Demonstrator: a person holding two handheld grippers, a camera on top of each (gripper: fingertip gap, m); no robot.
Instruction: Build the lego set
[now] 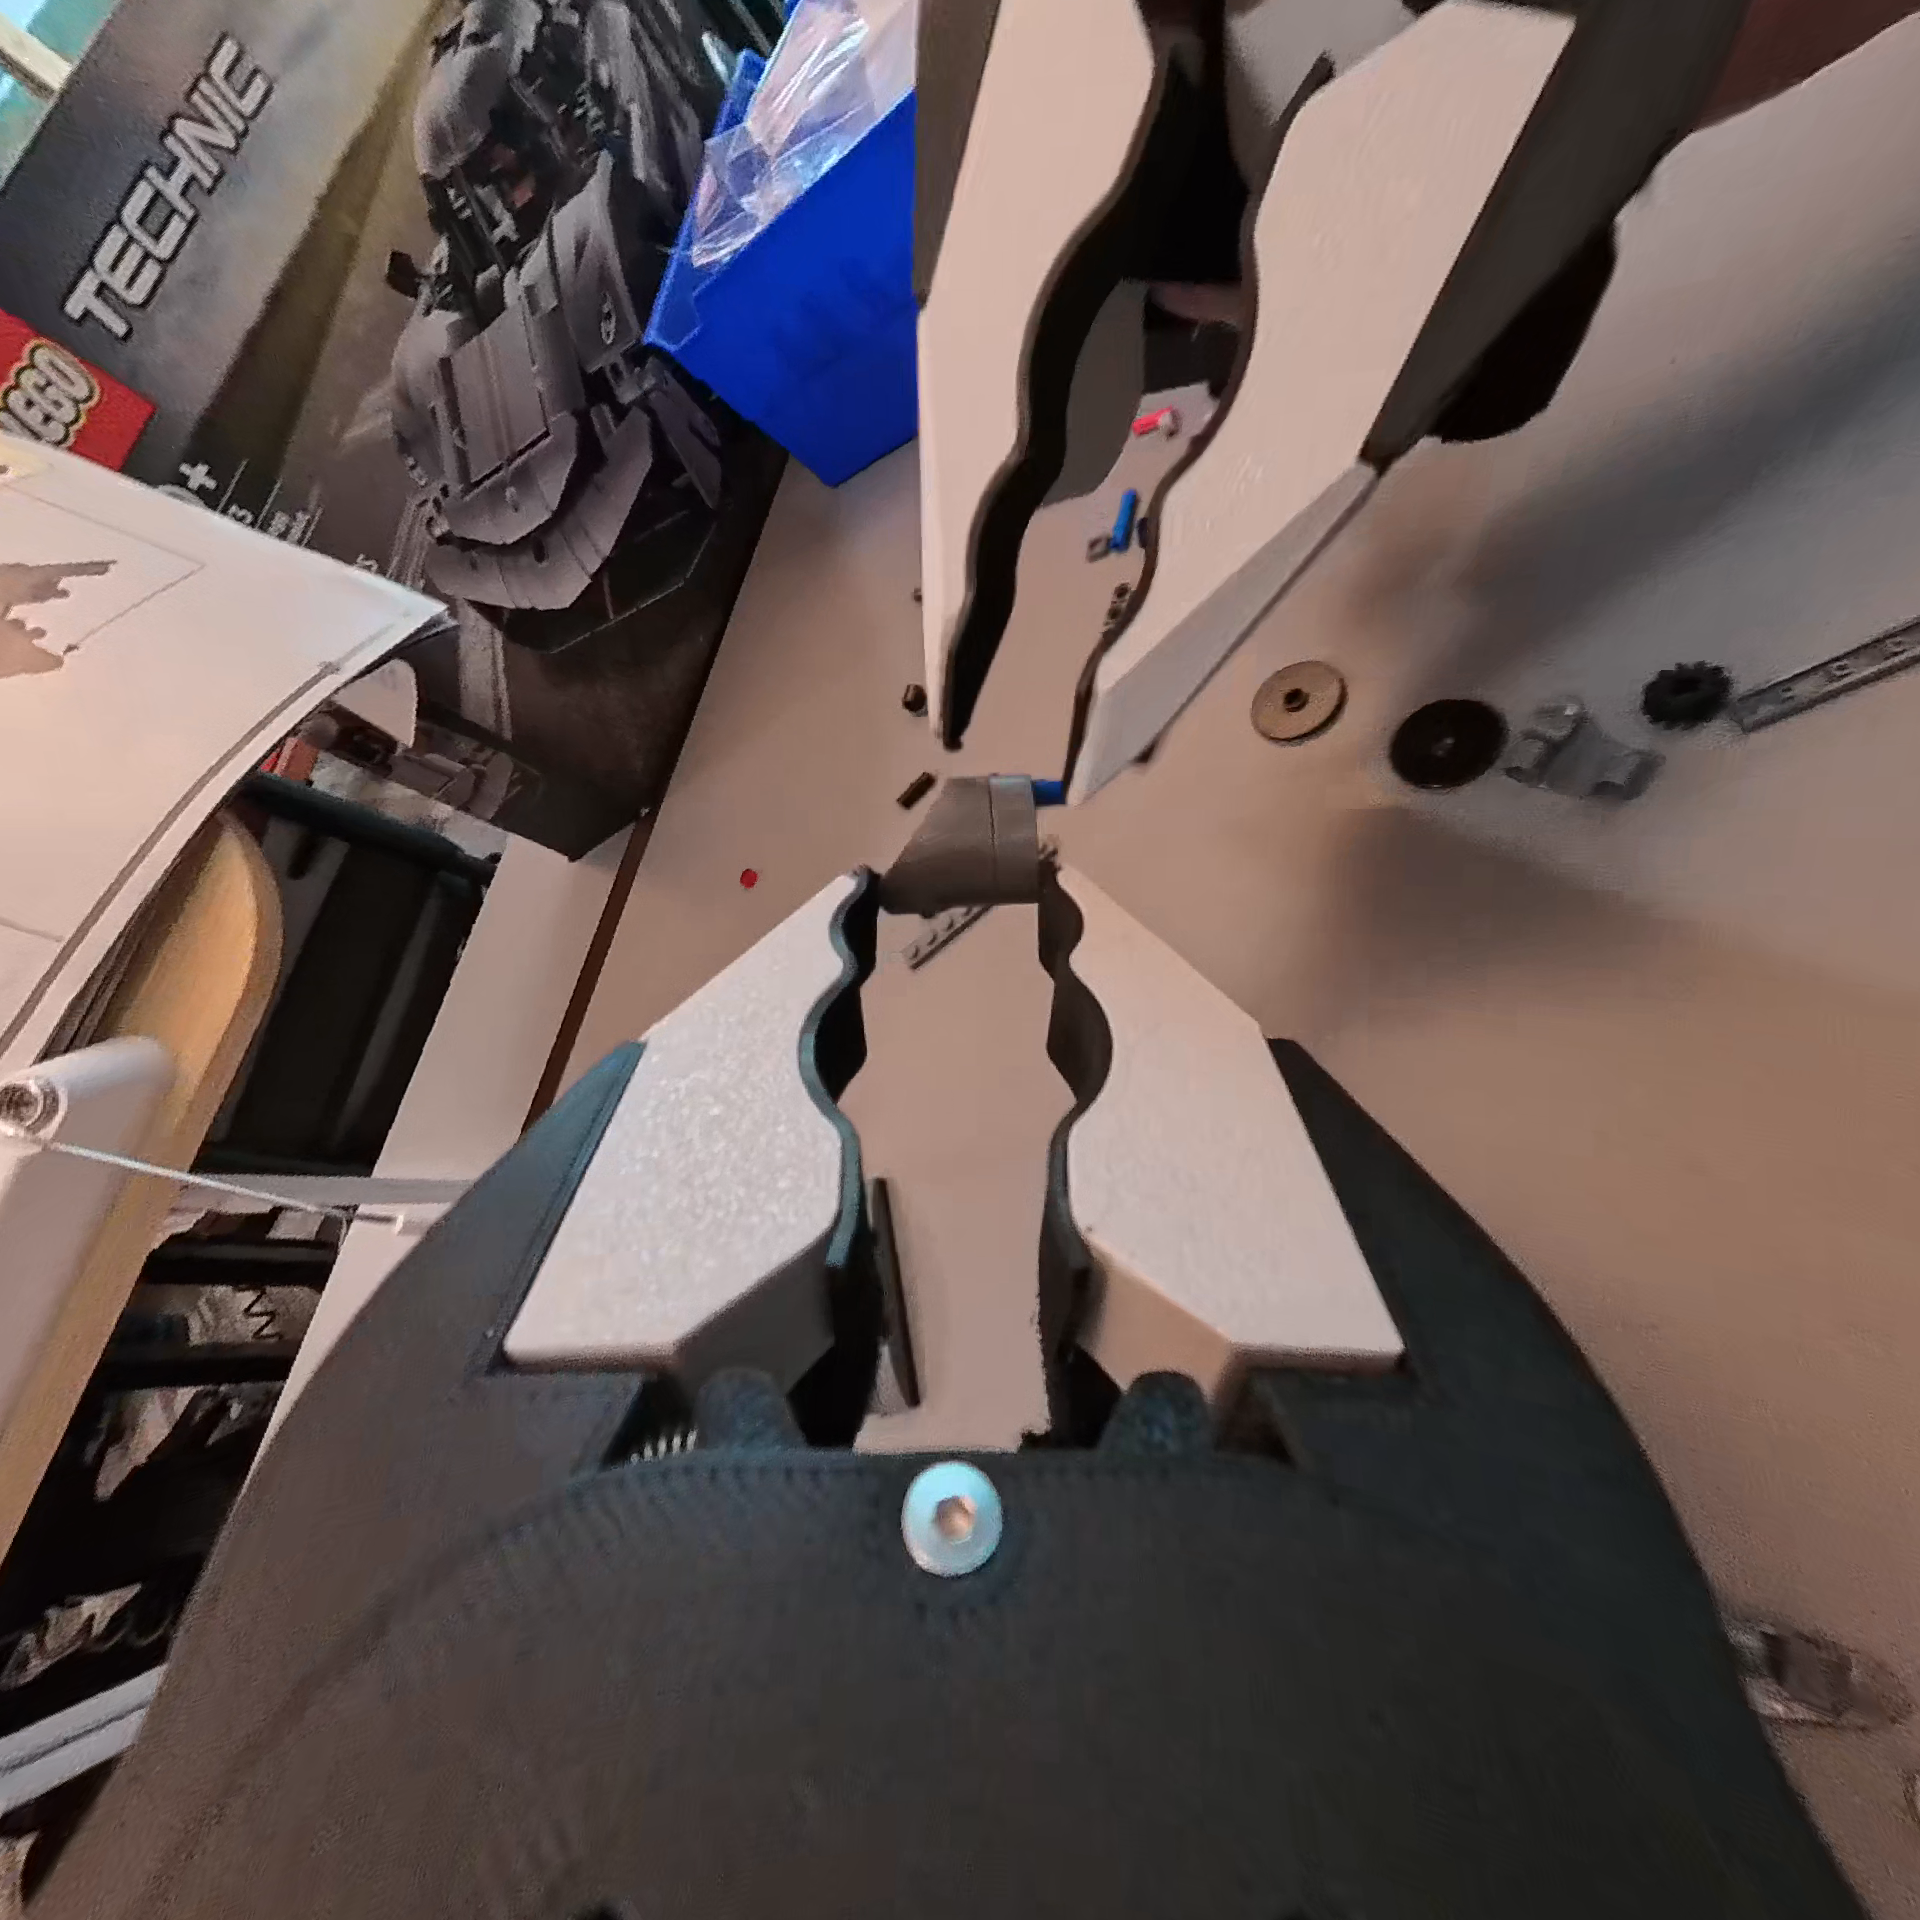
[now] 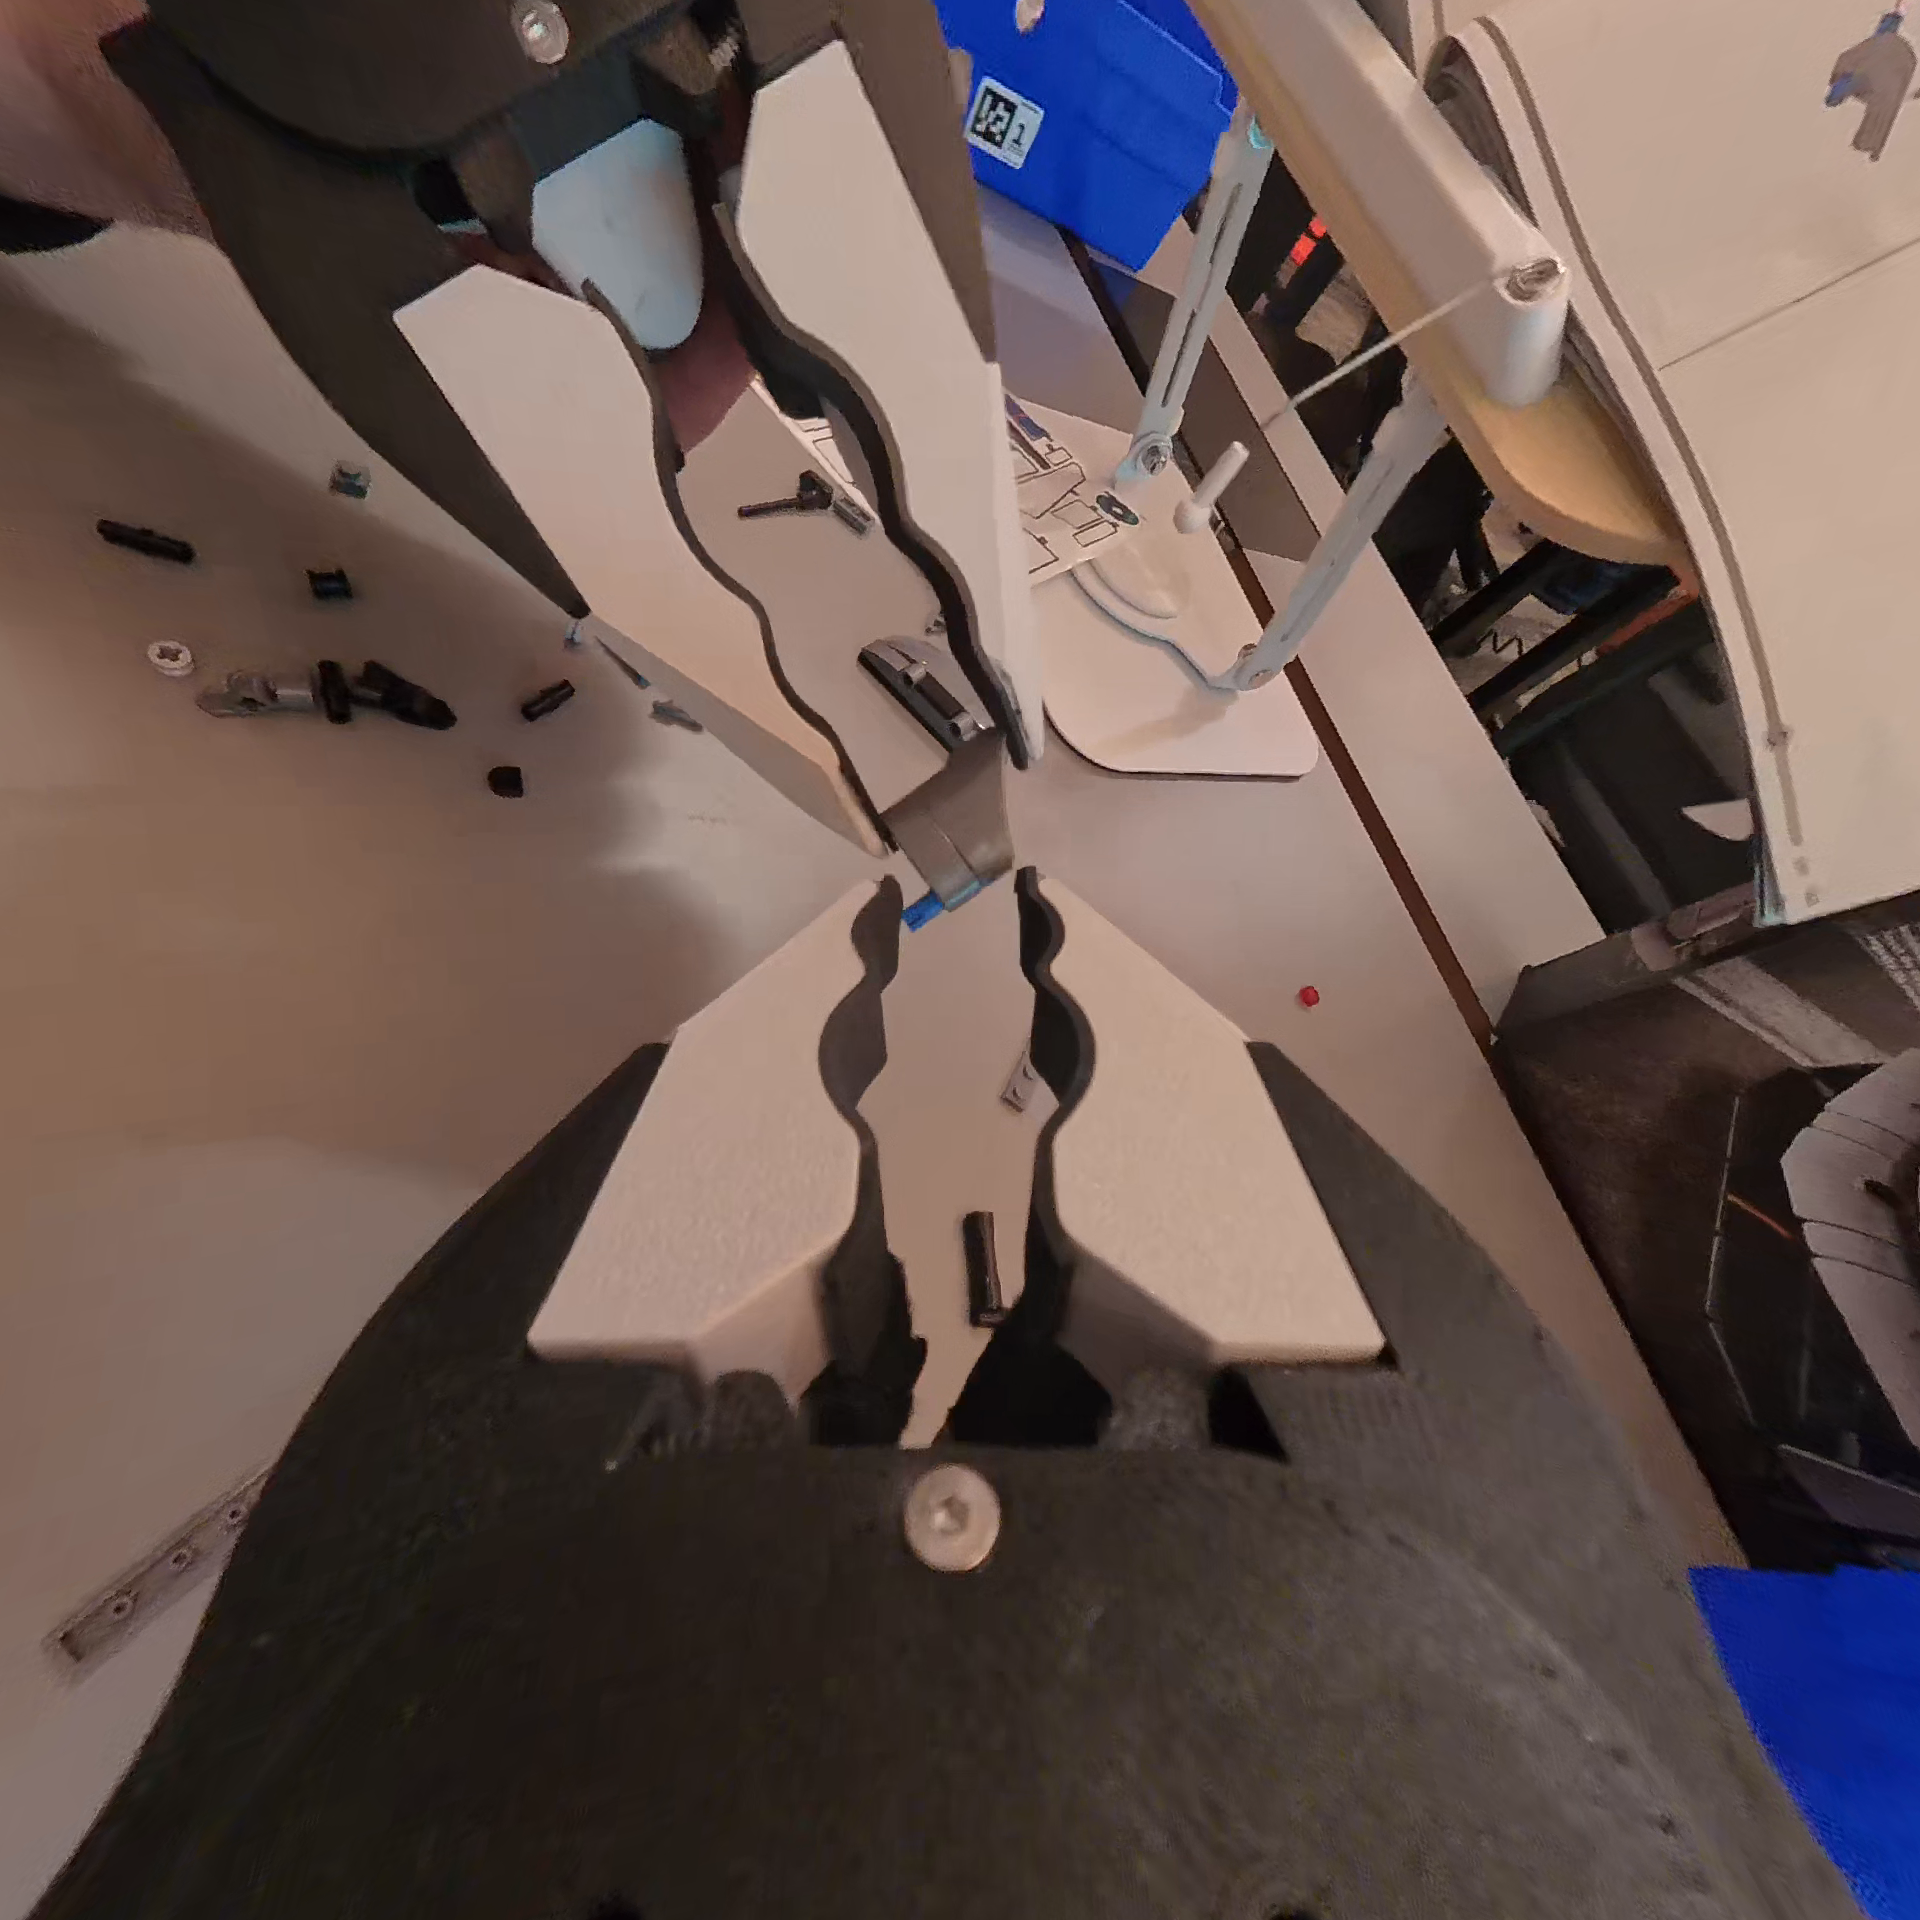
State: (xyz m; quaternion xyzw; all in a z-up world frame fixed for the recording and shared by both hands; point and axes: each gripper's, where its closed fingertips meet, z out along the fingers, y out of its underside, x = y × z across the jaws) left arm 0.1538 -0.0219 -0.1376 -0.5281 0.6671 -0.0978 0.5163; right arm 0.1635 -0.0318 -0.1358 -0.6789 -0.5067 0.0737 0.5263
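Black housing with a silver screw fills the foreground of each wrist view, and beyond it the white fingers reach forward. The left hand-held gripper (image 1: 961, 873) pinches a small grey Lego piece (image 1: 971, 842) between its tips, held above the desk (image 1: 1455, 1039). The right hand-held gripper (image 2: 951, 883) meets it head-on from the other side, its fingers set slightly apart with a blue pin (image 2: 922, 912) at one tip; whether it actually grips that pin, I cannot tell. The pin sits at the edge of the grey piece, apparently partly seated in it.

Judging from this, the step in hand is pushing the pin home. The risk is misalignment: if the pin meets its hole at an angle, pressing could twist the grey piece out of the left tips, which hold only a narrow edge of it. A dropped pin could roll in among the loose black parts (image 2: 384, 696) scattered on the desk, or toward the small red piece (image 2: 1308, 996) near the desk's edge.

As for containers, a blue bin (image 1: 800, 312) stands behind the grippers with clear plastic bags in it; their contents are not legible. The set's dark box (image 1: 343, 343) lies beside it, and an open instruction booklet (image 2: 1766, 416) rests on a stand.
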